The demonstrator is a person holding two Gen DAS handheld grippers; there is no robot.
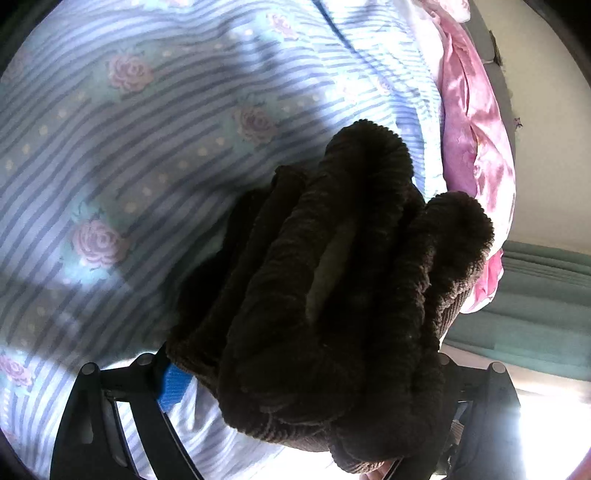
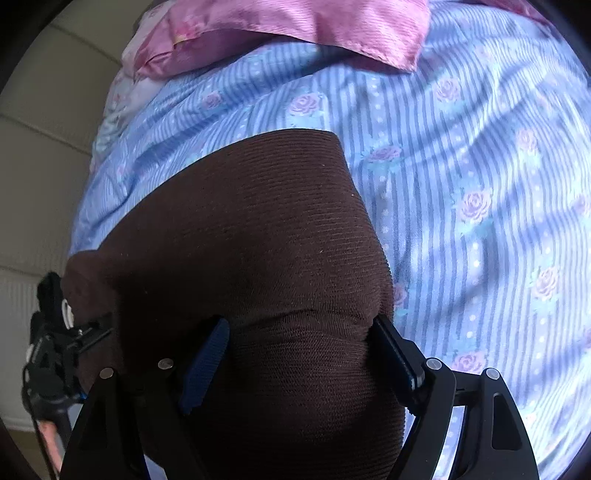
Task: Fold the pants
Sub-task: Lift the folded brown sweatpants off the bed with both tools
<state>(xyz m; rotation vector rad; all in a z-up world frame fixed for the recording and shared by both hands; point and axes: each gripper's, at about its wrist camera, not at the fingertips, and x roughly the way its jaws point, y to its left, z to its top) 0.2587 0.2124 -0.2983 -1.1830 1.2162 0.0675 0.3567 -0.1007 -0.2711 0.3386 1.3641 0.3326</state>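
Observation:
The dark brown corduroy pants (image 1: 332,258) are bunched in several thick folds that fill the jaws of my left gripper (image 1: 303,354). Its blue left pad (image 1: 173,384) presses on the fabric's edge; its right finger is hidden behind the cloth. In the right wrist view the pants (image 2: 240,221) lie as a smooth folded panel across the bed. My right gripper (image 2: 301,325) is shut on the near end, with both pads (image 2: 207,354) dug into the cloth and a crease between them. The left tool's black body (image 2: 48,350) shows at the pants' left end.
A blue striped bedsheet with pink roses (image 2: 480,184) spreads under and around the pants. A pink satin pillow (image 2: 295,29) lies at the bed's far edge, the same pillow (image 1: 476,147) at the right in the left view. A green curtain (image 1: 535,295) and a cream wall (image 2: 37,147) border the bed.

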